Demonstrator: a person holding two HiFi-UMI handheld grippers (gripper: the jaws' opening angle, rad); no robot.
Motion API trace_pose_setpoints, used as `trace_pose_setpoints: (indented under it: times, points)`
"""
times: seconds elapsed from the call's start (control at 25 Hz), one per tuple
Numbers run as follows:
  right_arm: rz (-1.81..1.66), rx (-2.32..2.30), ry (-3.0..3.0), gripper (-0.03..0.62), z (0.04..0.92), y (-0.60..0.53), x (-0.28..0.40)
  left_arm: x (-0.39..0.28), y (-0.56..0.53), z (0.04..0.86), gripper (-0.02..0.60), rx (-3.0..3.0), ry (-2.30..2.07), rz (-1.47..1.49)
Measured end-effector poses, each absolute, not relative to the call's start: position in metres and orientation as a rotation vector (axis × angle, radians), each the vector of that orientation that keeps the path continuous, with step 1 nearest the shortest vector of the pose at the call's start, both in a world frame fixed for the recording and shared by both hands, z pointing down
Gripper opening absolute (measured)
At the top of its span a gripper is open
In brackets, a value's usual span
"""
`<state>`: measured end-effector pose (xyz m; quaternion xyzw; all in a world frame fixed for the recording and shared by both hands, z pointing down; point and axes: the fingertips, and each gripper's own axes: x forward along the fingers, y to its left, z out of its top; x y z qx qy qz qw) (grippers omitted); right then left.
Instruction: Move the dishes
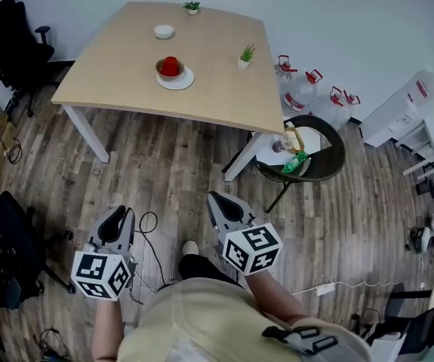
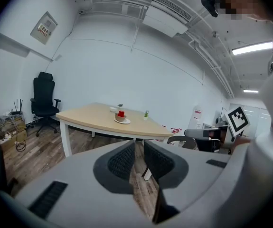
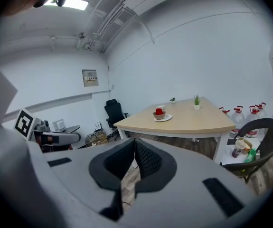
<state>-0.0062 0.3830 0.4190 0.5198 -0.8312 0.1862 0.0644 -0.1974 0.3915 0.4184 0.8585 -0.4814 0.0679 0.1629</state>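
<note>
Far ahead stands a light wood table (image 1: 217, 89). On it a white plate (image 1: 184, 81) carries a brown bowl with a red cup (image 1: 170, 66) inside; a small white bowl (image 1: 164, 31) sits farther back. The same stack (image 2: 121, 117) shows small in the left gripper view, and as the stack (image 3: 160, 114) in the right gripper view. My left gripper (image 1: 118, 216) and right gripper (image 1: 215, 198) hang low over the wooden floor, well short of the table. The left gripper (image 2: 139, 144) leaves only a thin slit between its pads and holds nothing. The right gripper (image 3: 135, 141) has its tips touching, also holding nothing.
Two small potted plants (image 1: 246, 54) stand on the table. A dark round chair (image 1: 330, 161) with bottles on it sits right of the table, and water jugs (image 1: 301, 93) behind it. A black office chair (image 1: 13, 40) is at far left. Cables (image 1: 150, 225) lie on the floor.
</note>
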Motion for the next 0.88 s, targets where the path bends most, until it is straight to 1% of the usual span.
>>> trace_pose_setpoints:
  times: [0.68,0.88]
  points:
    - [0.607,1.415,-2.587,0.017,0.428,0.293,0.035,-0.132,0.286,0.424,0.073,2.459,-1.373,0.243]
    - [0.619,1.425,-2.594,0.017,0.433,0.279,0.049,-0.116,0.266,0.421,0.121,2.482,-1.378,0.265]
